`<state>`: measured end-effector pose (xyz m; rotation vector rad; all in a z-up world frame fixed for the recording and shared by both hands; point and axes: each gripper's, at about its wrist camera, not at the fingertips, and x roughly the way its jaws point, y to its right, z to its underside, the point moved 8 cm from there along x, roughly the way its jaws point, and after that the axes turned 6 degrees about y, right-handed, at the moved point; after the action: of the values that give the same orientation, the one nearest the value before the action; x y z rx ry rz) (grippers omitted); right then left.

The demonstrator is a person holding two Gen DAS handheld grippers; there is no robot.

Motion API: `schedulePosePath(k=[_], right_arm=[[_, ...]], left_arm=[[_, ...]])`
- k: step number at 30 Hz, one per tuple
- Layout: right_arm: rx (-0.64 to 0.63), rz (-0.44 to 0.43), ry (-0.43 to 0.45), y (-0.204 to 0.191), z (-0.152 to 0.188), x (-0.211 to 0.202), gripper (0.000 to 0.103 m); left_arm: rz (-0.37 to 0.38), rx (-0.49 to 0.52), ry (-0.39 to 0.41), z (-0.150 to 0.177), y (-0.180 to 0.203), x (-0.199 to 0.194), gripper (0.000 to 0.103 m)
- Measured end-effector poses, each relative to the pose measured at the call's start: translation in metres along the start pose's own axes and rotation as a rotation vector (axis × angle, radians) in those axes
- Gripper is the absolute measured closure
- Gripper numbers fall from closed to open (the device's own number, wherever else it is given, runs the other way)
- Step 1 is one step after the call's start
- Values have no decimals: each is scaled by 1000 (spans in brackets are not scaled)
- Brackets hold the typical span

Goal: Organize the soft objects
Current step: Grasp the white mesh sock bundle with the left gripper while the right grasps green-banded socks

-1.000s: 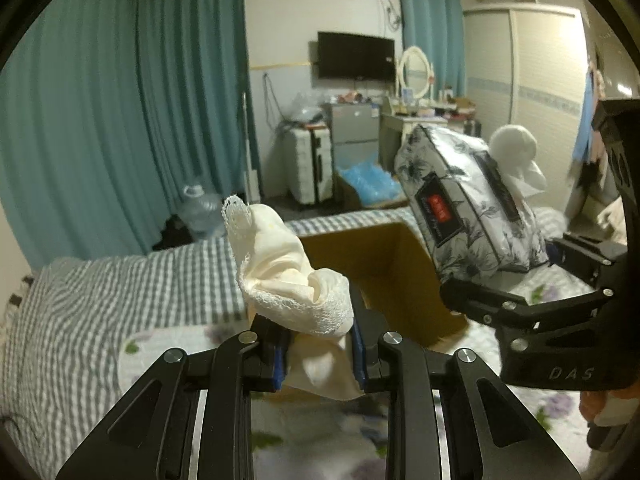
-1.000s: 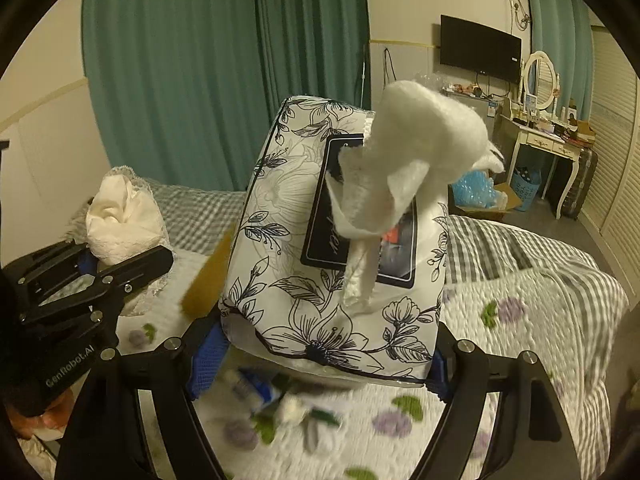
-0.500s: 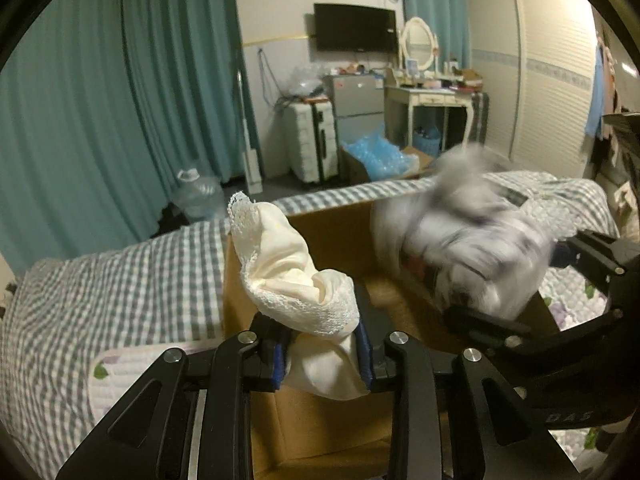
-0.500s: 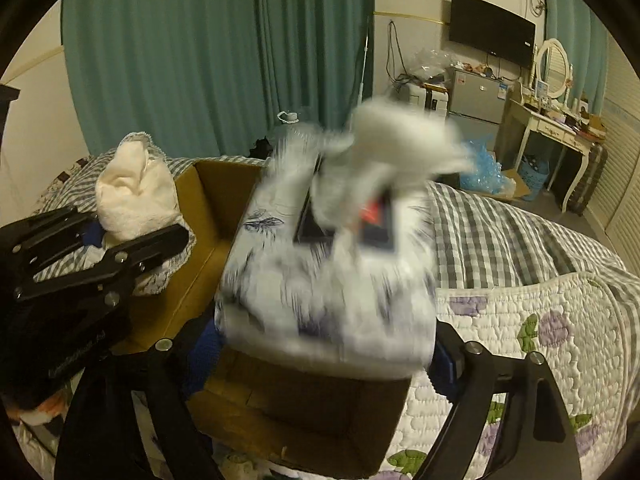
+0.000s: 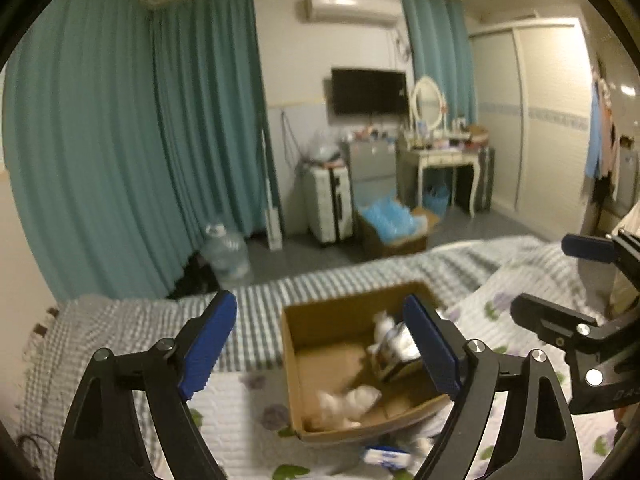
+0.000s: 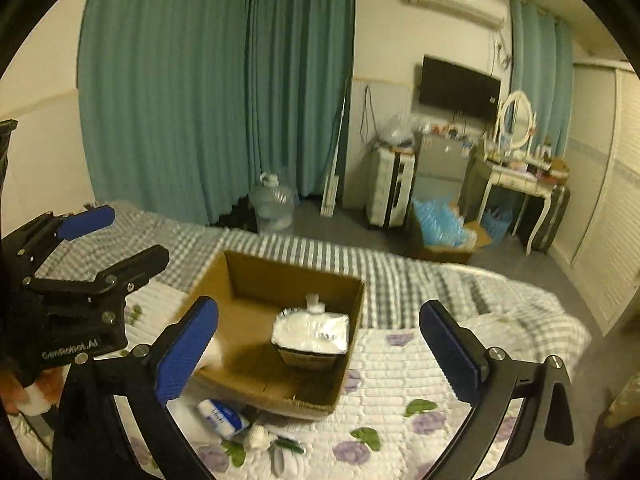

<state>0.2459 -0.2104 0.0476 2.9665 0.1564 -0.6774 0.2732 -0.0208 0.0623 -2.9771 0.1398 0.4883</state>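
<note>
Both tools hung above the bed with their blue-padded fingers spread wide and nothing between them. The left hand-held gripper [image 5: 322, 350] framed an open brown cardboard box [image 5: 320, 320] that sat on the white quilted bedspread with purple flowers [image 6: 400, 368]. In the right wrist view the right hand-held gripper [image 6: 320, 344] stood open in the same way, with the box between its pads.

Inside the box, the floral-patterned soft tissue pack [image 6: 310, 332] lay against the right-hand wall as the right wrist view showed it, a tuft of white tissue [image 6: 315, 303] sticking up at its far edge. The cream lace-edged cloth [image 5: 344, 404] lay crumpled on the box floor near the front wall in the left wrist view, blurred, well apart from the pack.

Just outside the front of the box, on the bedspread, lay a small blue and white packet [image 6: 222, 416] and a small white bundle [image 6: 258, 436] beside it. A grey and white checked blanket [image 6: 400, 272] covered the bed beyond the box.
</note>
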Motion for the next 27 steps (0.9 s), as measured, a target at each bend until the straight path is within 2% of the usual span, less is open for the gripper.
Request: schedulePosePath(k=[3, 6, 9, 14, 18, 22, 27], right_arm=[[-14, 14, 33, -6, -16, -46, 1], [-24, 25, 54, -8, -21, -81, 1], [-27, 25, 71, -15, -13, -111, 1], [-25, 14, 60, -31, 23, -132, 1], [-6, -11, -15, -39, 66, -104, 1], [34, -42, -124, -43, 113, -51, 1], [44, -36, -227, -40, 163, 6, 1]], left_arm=[[4, -14, 34, -20, -3, -36, 16], [23, -45, 42, -25, -10, -66, 16], [13, -49, 50, -13, -21, -91, 15], [-28, -48, 19, 41, -36, -111, 14], [-29, -81, -35, 83, -39, -100, 14], [-4, -154, -124, 130, -36, -65, 14], [4, -165, -205, 179, -29, -29, 14]])
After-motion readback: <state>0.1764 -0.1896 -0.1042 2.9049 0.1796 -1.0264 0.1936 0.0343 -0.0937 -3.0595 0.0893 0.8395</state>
